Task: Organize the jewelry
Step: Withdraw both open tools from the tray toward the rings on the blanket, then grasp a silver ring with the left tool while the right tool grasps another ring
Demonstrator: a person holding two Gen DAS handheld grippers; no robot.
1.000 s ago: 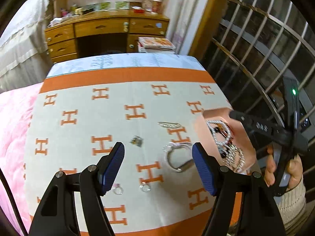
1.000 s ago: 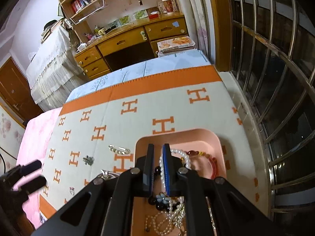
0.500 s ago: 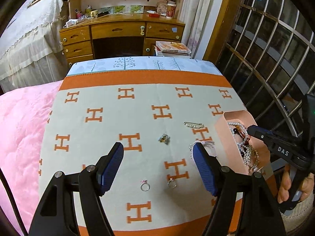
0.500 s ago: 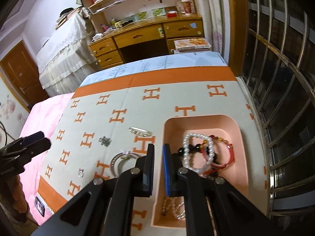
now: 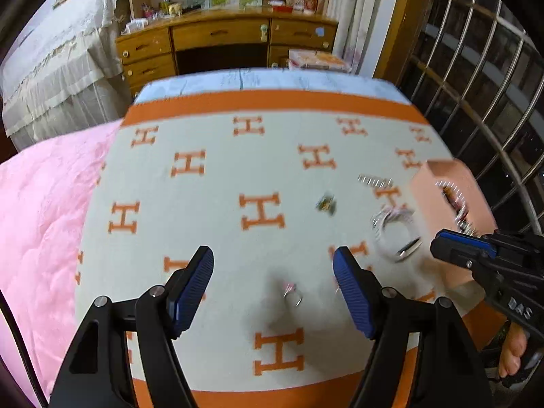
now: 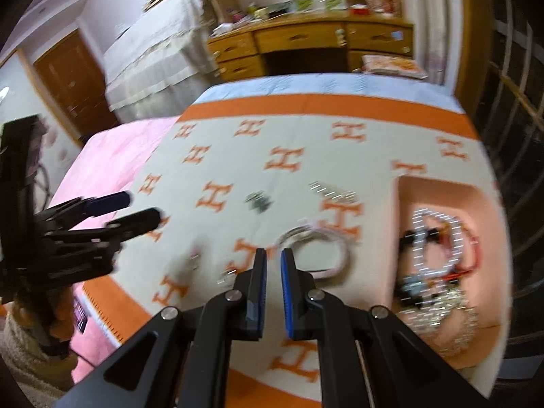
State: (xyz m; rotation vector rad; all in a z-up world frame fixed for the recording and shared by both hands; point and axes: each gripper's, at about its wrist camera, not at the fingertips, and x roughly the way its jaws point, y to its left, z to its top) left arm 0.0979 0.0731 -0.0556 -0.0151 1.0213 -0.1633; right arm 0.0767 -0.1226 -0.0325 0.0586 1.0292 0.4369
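A pink tray (image 6: pixel 397 238) on the right of the H-patterned blanket holds pearl and bead bracelets (image 6: pixel 435 248). Loose on the blanket lie a silver bangle (image 6: pixel 316 251), a hair clip (image 6: pixel 331 192), a small brooch (image 6: pixel 259 200) and two small rings (image 5: pixel 293 293). My left gripper (image 5: pixel 273 265) is open and empty, above the ring near the blanket's front edge. My right gripper (image 6: pixel 273 265) has its jaws nearly together with nothing between them, hovering just in front of the bangle (image 5: pixel 396 234), left of the tray (image 5: pixel 428 200).
The blanket (image 5: pixel 217 190) covers a bed with a pink quilt (image 5: pixel 40 204) on the left. A wooden desk (image 5: pixel 224 40) stands behind. A barred window (image 5: pixel 493 78) runs along the right side.
My right gripper has moved left off the tray to the bangle. My left gripper has shifted left and closer to the blanket, over the rings. Both views are blurred by motion.
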